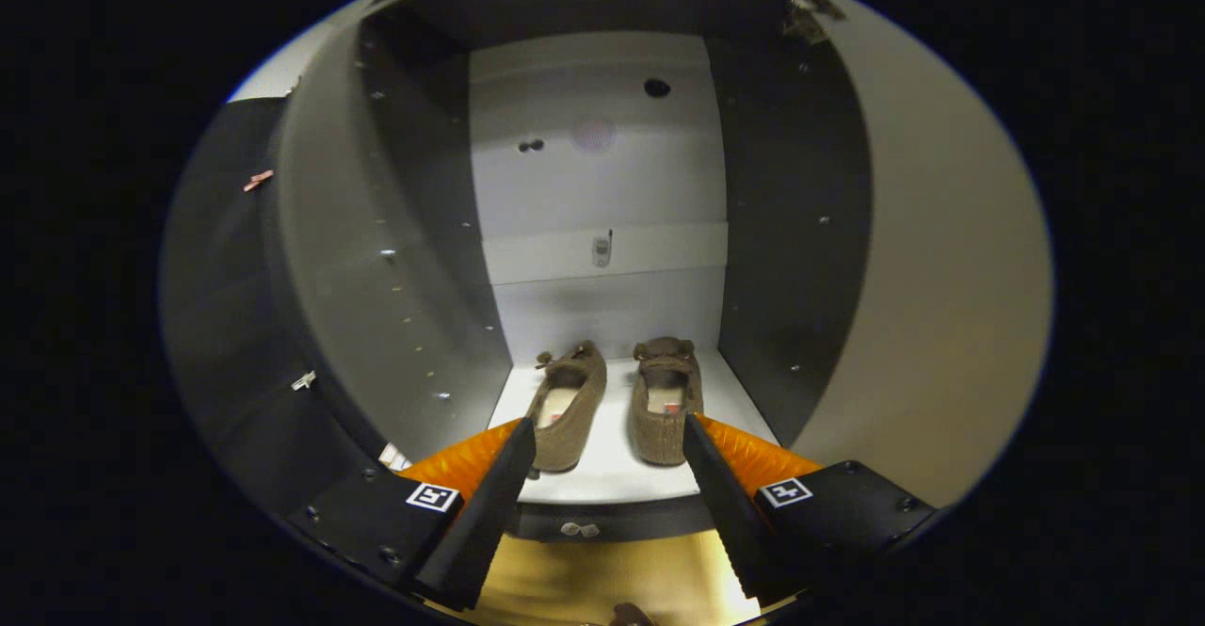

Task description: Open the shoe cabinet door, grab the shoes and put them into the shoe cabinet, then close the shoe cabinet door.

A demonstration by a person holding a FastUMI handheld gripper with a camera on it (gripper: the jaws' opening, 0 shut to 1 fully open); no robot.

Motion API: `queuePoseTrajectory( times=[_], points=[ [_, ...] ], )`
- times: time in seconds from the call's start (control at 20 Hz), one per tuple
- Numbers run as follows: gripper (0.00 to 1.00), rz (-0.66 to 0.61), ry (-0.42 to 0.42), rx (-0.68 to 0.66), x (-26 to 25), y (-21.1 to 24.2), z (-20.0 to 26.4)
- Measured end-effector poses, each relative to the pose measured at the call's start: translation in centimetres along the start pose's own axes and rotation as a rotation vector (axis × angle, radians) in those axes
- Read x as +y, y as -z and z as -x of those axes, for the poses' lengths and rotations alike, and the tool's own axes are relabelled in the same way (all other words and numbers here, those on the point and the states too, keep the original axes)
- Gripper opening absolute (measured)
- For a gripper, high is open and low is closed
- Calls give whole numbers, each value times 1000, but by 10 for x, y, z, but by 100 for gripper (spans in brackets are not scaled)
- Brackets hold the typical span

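Two brown shoes stand side by side on the white bottom shelf (617,480) of the open shoe cabinet: the left shoe (568,405) and the right shoe (666,400), toes toward the back wall. My gripper (612,438) is open just in front of the cabinet's mouth, with the heels of both shoes showing in the gap between its fingers and nothing held. The left fingertip overlaps the left shoe's heel in the view. The cabinet door (941,259) stands swung open on the right.
The cabinet's dark side walls (414,259) close in left and right, with a white back wall (602,165) behind. The dark front edge of the shelf (602,522) lies just below the fingers, and a yellowish floor (602,579) shows beneath.
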State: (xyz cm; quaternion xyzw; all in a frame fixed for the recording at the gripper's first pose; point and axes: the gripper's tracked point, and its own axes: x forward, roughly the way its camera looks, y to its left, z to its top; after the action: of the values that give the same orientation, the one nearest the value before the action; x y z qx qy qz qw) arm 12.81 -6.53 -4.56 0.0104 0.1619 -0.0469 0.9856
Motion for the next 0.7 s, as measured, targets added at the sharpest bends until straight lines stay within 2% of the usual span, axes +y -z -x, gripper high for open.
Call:
queuePoseTrajectory(
  times=[0.35, 0.7],
  points=[
    [99, -14, -78, -120, -4, -5, 141],
    [99, -8, -113, -200, -49, -4, 264]
  ],
)
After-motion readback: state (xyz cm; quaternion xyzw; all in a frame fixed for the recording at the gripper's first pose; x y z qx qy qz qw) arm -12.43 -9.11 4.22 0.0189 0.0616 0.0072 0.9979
